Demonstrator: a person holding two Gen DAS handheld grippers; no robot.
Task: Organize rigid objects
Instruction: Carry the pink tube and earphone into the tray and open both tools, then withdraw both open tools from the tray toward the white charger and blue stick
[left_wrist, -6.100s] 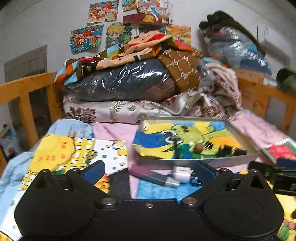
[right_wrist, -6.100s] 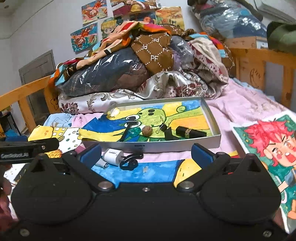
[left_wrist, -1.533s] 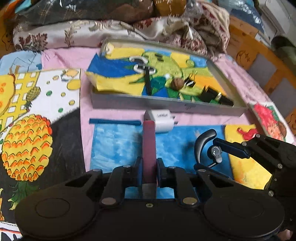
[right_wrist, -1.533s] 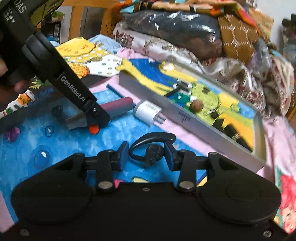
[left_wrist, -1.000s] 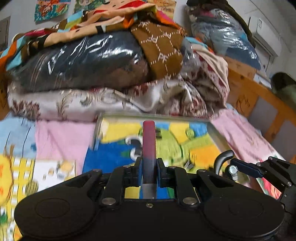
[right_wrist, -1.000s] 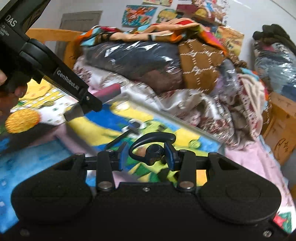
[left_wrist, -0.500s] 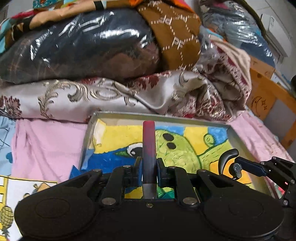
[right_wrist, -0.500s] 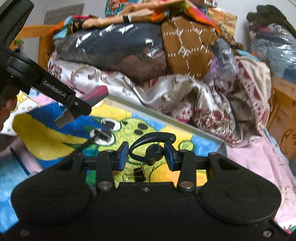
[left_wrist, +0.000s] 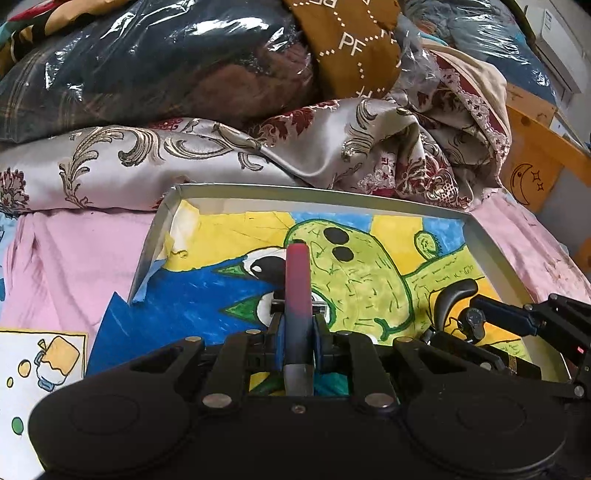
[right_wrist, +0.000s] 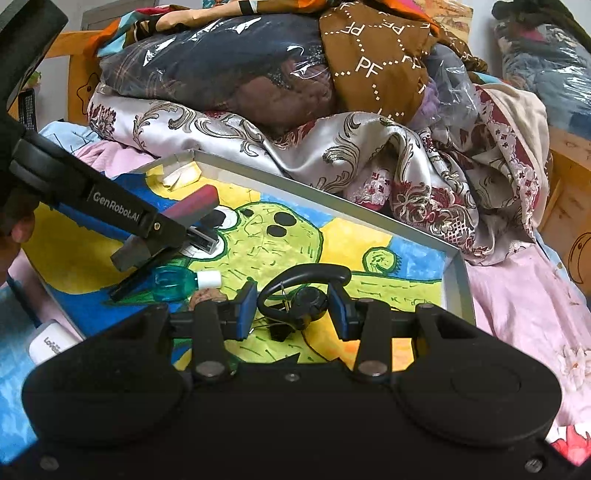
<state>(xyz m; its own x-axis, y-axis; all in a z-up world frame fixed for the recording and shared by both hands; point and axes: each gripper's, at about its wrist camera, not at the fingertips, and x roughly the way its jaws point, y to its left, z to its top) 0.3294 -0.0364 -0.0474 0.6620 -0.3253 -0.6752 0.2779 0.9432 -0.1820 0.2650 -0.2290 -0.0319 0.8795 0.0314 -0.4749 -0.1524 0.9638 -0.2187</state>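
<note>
Two tools above a grey tray (left_wrist: 484, 243).
Left tool (left_wrist: 297, 332) clamps a red-and-grey bar (left_wrist: 297, 280); right tool (right_wrist: 291, 306) grips a black ear-hook earpiece (right_wrist: 306, 291).

Pretty cluttered bed setup here. Pink sheet (left_wrist: 74, 258) on the bed, with a heap of bedding at the back: a silvery satin quilt (left_wrist: 184, 155) with gold and maroon swirls, a dark blanket in clear plastic (right_wrist: 221, 62), and a brown "PF" patterned cloth (right_wrist: 373, 62). Orange wooden bed frame (left_wrist: 532, 173) with moon and star doodles, pale wall (right_wrist: 476, 22) behind. Indoor light, glare on the plastic.
</note>
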